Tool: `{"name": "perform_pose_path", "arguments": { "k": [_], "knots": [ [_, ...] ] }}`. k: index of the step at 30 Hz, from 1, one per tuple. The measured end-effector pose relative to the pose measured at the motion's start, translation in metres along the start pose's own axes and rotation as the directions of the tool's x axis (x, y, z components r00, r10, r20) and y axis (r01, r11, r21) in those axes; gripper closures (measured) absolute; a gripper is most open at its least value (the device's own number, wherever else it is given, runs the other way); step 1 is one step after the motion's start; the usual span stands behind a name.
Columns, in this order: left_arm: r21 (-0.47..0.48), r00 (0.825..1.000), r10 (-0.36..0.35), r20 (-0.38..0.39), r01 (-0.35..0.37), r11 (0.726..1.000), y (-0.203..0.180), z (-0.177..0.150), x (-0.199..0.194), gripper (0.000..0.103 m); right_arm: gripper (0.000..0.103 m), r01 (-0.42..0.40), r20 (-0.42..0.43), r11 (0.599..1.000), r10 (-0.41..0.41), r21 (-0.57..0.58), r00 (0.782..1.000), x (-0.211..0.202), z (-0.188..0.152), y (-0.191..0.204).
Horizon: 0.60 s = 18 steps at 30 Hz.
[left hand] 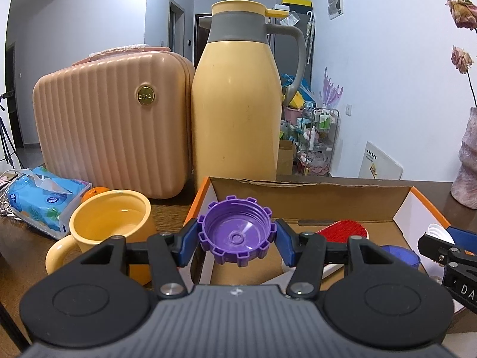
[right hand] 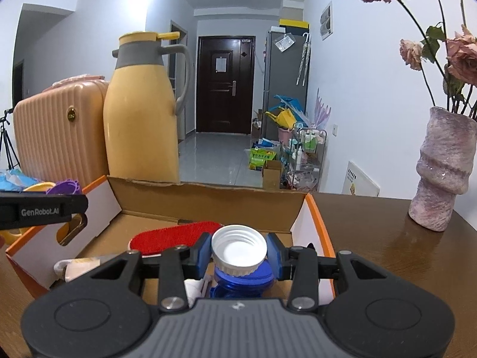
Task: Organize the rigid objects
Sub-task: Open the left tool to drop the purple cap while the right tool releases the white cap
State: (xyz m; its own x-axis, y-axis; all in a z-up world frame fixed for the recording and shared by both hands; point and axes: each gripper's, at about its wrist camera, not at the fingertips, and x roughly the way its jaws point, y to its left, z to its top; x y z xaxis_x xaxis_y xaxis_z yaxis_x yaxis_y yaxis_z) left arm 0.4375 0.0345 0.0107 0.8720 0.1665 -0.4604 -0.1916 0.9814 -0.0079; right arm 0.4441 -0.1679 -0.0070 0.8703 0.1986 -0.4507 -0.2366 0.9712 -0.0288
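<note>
The left gripper (left hand: 237, 235) clamps a purple ridged bottle cap (left hand: 235, 231) by its rim, open side up, over the near-left corner of an orange-edged cardboard box (left hand: 313, 192). The right gripper (right hand: 238, 255) pinches a white screw cap (right hand: 238, 250) the same way, directly above a blue lid (right hand: 243, 280) that already lies in the box beside a red brush (right hand: 176, 235).

Both grips bear only on thin, notched rims, so a small twist on release could flick either cap sideways. The purple cap hangs close to the box's left wall (left hand: 198, 208); let go there, it may strike the edge and bounce out toward the yellow mug (left hand: 110, 229) standing just outside. The white cap, dropped onto the rounded blue lid, may roll off among the other contents rather than settle flat.

The two grippers work near one another over the same box, and their black frames could knock together if both lower at once. Behind, a yellow thermos jug (left hand: 238, 104) and a ribbed peach case (left hand: 113, 122) stand clear.
</note>
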Motion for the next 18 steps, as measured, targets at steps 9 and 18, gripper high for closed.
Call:
{"name": "perform_pose_path", "arguments": {
  "k": [9, 18],
  "knots": [
    [0.029, 0.998, 0.024, 0.05, -0.026, 0.999, -0.004, -0.002, -0.01, 0.0, 0.008, 0.046, 0.025, 0.999, -0.046, -0.011, 0.999, -0.005, -0.002, 0.0],
    [0.017, 0.997, 0.038, 0.074, -0.039, 0.999, -0.003, -0.003, -0.016, 0.0, 0.0, 0.058, 0.032, 0.998, -0.058, 0.001, 0.998, -0.009, -0.001, -0.003]
  ]
}}
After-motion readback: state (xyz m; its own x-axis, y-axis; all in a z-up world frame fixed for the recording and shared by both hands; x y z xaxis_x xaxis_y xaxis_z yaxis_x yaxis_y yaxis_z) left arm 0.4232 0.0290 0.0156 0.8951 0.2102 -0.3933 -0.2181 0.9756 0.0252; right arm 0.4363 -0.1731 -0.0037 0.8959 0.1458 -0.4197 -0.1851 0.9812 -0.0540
